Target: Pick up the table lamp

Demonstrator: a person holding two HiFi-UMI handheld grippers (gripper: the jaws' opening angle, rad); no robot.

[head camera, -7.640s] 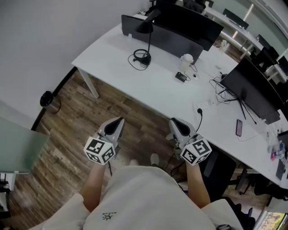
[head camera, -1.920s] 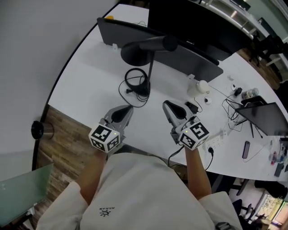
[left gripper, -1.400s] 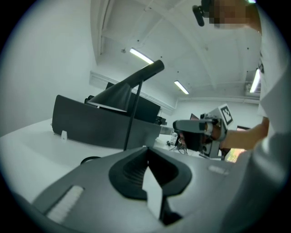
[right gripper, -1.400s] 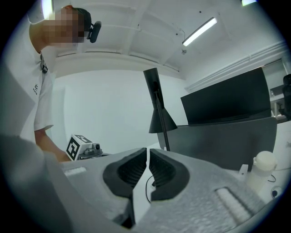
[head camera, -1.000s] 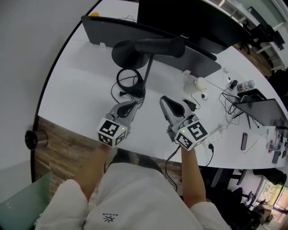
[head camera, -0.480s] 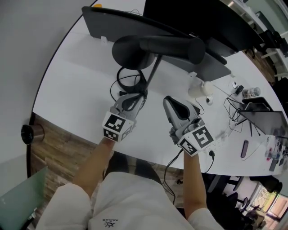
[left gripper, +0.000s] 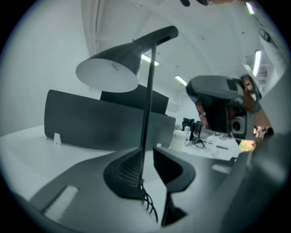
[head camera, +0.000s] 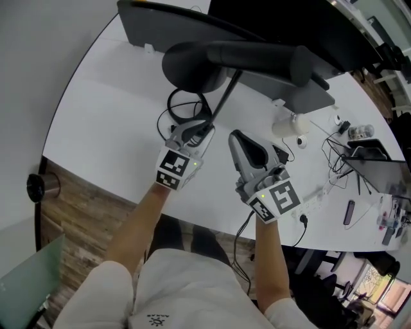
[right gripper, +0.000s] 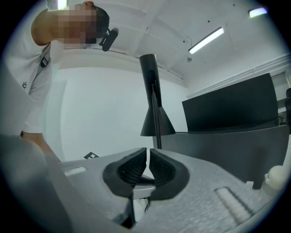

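Observation:
The black table lamp (head camera: 192,67) stands on the white table (head camera: 103,115), its thin stem (head camera: 221,103) slanting down to a base ringed by a coiled cable (head camera: 183,106). My left gripper (head camera: 192,132) reaches the foot of the stem. In the left gripper view the stem (left gripper: 148,104) rises between the jaws of the left gripper (left gripper: 148,157), close to the left pad (left gripper: 125,175). These jaws have just been opening, stand open, and do not clamp the stem. My right gripper (head camera: 241,141) hovers right of the lamp, and its view shows the right gripper (right gripper: 148,152) shut on nothing.
A dark divider panel (head camera: 154,26) and a monitor (head camera: 276,19) stand behind the lamp. A small white object (head camera: 286,125), a power strip (head camera: 314,193), a laptop (head camera: 363,154) and a phone (head camera: 349,211) lie to the right. A bin (head camera: 35,186) stands on the floor at left.
My left gripper has moved forward over the table up to the lamp's stem above the cable coil. The right gripper has stayed nearly where it was.

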